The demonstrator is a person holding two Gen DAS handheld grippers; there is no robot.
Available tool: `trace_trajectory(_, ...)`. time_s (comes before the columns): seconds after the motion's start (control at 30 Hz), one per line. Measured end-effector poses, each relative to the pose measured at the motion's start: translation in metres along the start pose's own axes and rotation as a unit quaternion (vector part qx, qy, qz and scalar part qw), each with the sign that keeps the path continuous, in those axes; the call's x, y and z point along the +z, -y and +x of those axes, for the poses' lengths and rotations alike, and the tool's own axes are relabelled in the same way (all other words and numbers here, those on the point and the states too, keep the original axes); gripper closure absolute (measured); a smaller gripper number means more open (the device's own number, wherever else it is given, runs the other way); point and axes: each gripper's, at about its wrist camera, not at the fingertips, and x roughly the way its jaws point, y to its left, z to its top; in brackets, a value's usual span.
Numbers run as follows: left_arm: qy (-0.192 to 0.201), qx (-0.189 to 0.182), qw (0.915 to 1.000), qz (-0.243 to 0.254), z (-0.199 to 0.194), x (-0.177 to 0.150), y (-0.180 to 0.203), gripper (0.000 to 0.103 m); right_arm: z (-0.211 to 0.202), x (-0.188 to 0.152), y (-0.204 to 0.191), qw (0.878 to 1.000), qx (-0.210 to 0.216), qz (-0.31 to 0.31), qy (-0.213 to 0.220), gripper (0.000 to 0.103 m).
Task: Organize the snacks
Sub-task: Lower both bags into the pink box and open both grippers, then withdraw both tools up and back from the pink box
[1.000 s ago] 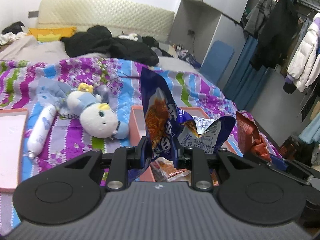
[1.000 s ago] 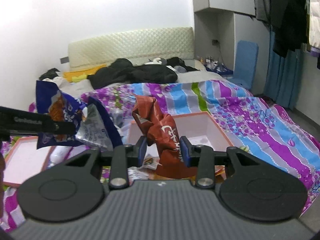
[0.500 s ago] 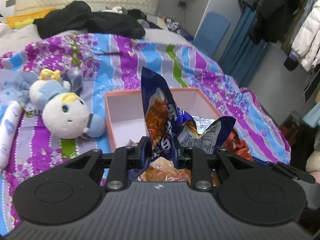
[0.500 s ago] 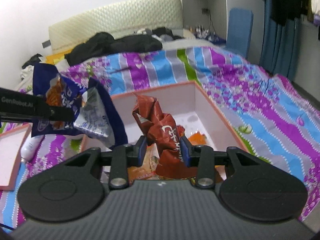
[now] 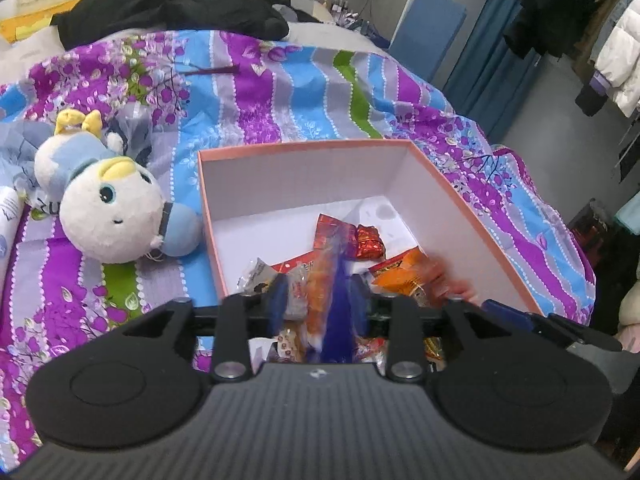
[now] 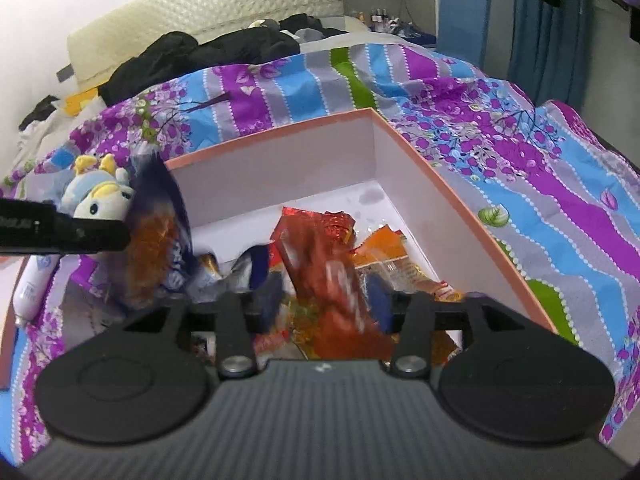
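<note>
The left tongs [image 5: 319, 305] stood apart around a blurred dark-blue snack bag [image 5: 337, 312]. The right tongs [image 6: 325, 300] stood apart around a blurred red-brown snack bag [image 6: 326, 276], both over the open pink cardboard box [image 5: 304, 176].

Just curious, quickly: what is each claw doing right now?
Left gripper: open, blue snack bag slipping out between the jaws.
Right gripper: open, red snack bag dropping toward the box.
</note>
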Motion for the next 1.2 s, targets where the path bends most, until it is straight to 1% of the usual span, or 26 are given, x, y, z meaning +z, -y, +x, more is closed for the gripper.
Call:
trace_trajectory(0.03,0.005,0.002,1.0,0.001,-0.006,0.0,0.0,0.051,-0.004,0.0,-0.001,1.0,-0.002,0.002,0.003,0.039)
trace_trajectory(0.17,0.021,0.0,0.9998,0.006,-0.035,-0.002,0.004,0.05,-0.029,0.003,-0.005,1.0,0.001,0.003,0.026,0.038)
trace_trajectory(0.33,0.049,-0.005,0.9987,0.014,-0.086,-0.009,0.011,0.049,-0.073,0.007,-0.016,0.998,0.008,-0.002,0.064,0.038)
trace_trajectory(0.57,0.081,-0.004,0.9966,0.019,-0.158,-0.028,0.015,0.049,-0.129,0.003,-0.033,0.994,0.015,-0.007,0.11,0.038)
trace_trajectory(0.73,0.099,-0.008,0.9948,0.023,-0.2,-0.044,0.015,0.049,-0.168,-0.003,-0.042,0.989,0.014,-0.016,0.143,0.038)
trace_trajectory(0.87,0.11,-0.011,0.9936,0.023,-0.226,-0.058,0.014,0.049,-0.193,-0.011,-0.044,0.987,0.015,-0.012,0.159,0.038)
trace_trajectory(1.0,0.113,-0.02,0.993,0.027,-0.248,-0.07,0.012,0.049,-0.212,-0.022,-0.047,0.986,0.023,-0.008,0.164,0.038)
trace_trajectory(1.2,0.127,-0.02,0.9912,0.032,-0.273,-0.093,0.013,0.046,-0.234,-0.044,-0.052,0.985,0.03,-0.002,0.17,0.038)
